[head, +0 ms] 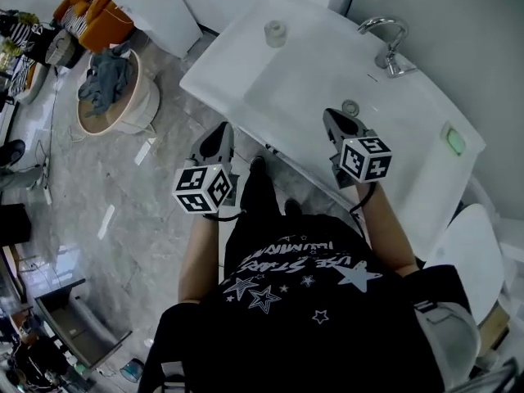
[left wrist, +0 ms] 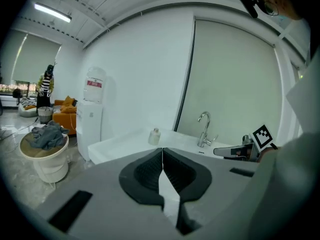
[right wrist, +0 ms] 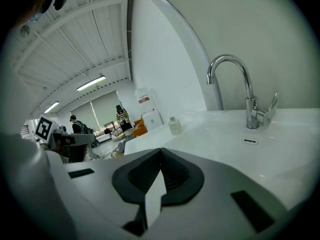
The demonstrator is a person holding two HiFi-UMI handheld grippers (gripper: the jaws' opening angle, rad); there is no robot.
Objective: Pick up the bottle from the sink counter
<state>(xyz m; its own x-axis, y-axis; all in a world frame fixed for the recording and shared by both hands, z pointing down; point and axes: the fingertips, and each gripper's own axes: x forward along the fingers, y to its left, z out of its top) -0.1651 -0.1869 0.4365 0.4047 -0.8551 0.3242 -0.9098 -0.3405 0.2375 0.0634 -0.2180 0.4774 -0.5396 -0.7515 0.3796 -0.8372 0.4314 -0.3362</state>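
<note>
Bottle (head: 275, 33) stands upright, neck up, on sink counter (head: 237, 64).

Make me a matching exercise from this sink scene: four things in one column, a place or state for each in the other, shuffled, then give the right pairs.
Things
1. bottle
2. faucet
3. basket
4. left gripper

Places or states
A. on the floor, grey clothes inside
B. jaws shut, nothing between them
C. upright at the far end of the counter
D. shiny metal, beside the wall

Pairs: 1-C, 2-D, 3-A, 4-B
</note>
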